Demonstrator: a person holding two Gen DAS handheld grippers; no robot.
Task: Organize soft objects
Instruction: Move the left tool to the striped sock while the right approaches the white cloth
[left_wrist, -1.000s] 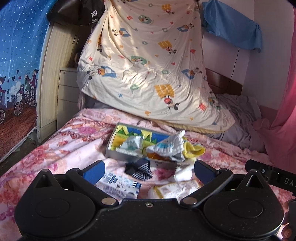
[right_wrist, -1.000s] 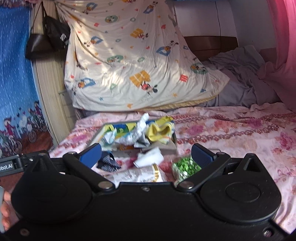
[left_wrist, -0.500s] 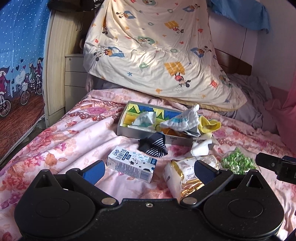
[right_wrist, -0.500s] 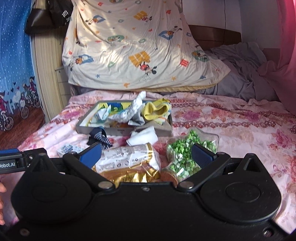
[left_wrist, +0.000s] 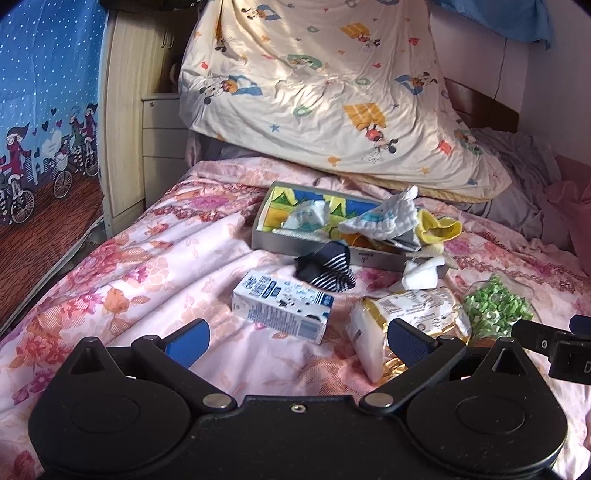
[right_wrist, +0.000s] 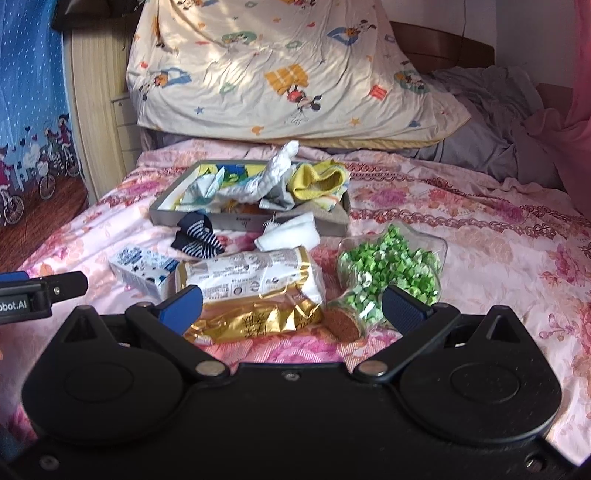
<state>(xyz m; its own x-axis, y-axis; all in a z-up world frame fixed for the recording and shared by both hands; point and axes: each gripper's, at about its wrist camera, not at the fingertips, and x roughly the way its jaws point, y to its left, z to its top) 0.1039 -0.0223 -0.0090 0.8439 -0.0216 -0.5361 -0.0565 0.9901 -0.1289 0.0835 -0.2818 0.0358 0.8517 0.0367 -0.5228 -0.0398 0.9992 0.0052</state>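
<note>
Socks (left_wrist: 327, 268) lie beside the box (left_wrist: 317, 245); both grippers (left_wrist: 297, 338) (right_wrist: 291, 308) spread wide, empty

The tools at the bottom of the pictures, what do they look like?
Each tool, left tool and right tool, is a black plastic body with two round discs, silver screws and two black arms ending in blue ribbed pads. White letters mark the side of the left tool where it shows in the right view.

You have a glossy, crinkled gold foil bag (right_wrist: 255, 317) and a smooth printed paper carton (left_wrist: 282, 306) before you. The striped sock (left_wrist: 327, 267) is soft knit cloth; the jar (right_wrist: 391, 273) is clear glass.
</note>
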